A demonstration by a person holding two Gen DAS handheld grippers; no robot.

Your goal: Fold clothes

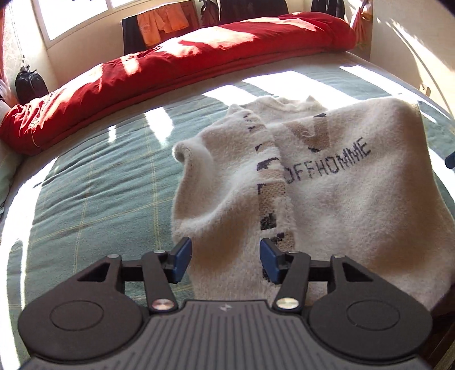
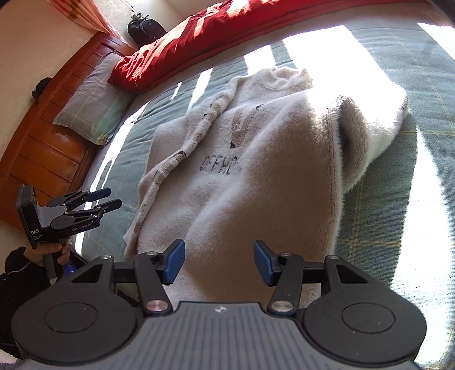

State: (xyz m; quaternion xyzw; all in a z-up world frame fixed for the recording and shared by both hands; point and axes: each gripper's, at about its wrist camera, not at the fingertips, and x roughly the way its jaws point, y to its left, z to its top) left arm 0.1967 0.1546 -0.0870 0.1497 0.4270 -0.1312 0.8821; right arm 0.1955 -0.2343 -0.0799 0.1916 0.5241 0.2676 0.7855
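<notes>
A cream fuzzy sweater (image 1: 327, 182) with dark "OFFHOMME" lettering lies on the green checked bedspread (image 1: 85, 199). One sleeve is folded in along its left side, and the right side is folded over the body (image 2: 355, 136). My left gripper (image 1: 225, 261) hovers open over the sweater's near hem, nothing between its blue pads. My right gripper (image 2: 218, 261) is also open, above the near part of the sweater (image 2: 241, 185). In the right wrist view the left gripper (image 2: 105, 199) appears at the left, held by a hand, fingers apart, beside the bed's edge.
A rolled red duvet (image 1: 176, 65) lies along the far side of the bed. A green pillow (image 2: 91, 105) rests against the wooden headboard (image 2: 42, 142). A black bag (image 1: 30, 85) stands by the wall. Clothes hang under the window (image 1: 162, 22).
</notes>
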